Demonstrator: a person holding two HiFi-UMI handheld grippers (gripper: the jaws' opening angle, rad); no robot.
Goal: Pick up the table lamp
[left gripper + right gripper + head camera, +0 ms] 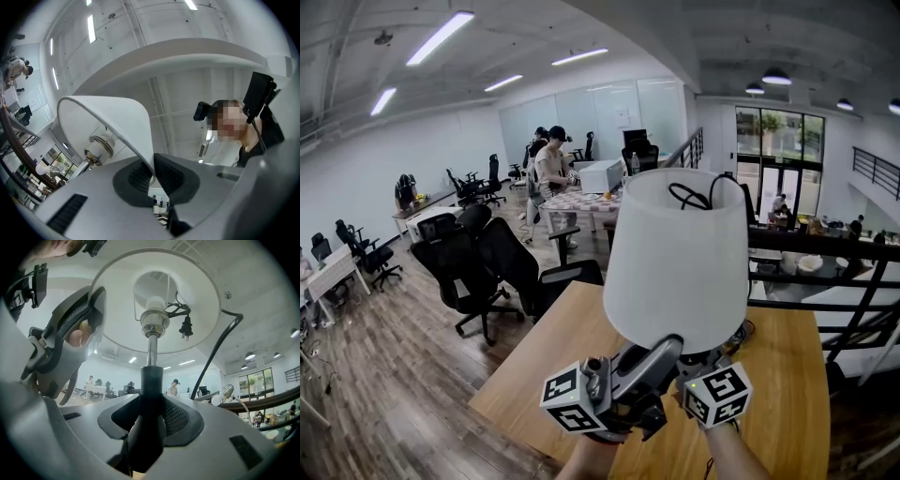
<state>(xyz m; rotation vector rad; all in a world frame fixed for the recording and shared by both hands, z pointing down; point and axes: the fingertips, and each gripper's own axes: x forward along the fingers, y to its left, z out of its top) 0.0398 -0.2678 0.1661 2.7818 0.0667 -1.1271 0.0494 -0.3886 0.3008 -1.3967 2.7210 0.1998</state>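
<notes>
The table lamp is held up above the wooden table (778, 394). Its white shade (675, 258) fills the middle of the head view, with the black cord (694, 197) coiled into its top. My left gripper (672, 344) is shut on the shade's lower rim, and the thin white edge (117, 117) sits pinched between its pads (153, 176). My right gripper (712, 361) is mostly hidden under the shade. It is shut on the lamp's dark stem (152, 380), which runs up between its jaws (150, 413) to the bulb socket (153, 322). The plug (186, 327) dangles inside the shade.
Black office chairs (478, 262) stand left of the table on the wood floor. A dark railing (806, 272) runs behind the table at the right. People stand at far desks (551, 173). A small silver desk lamp (225, 392) shows beyond my right gripper.
</notes>
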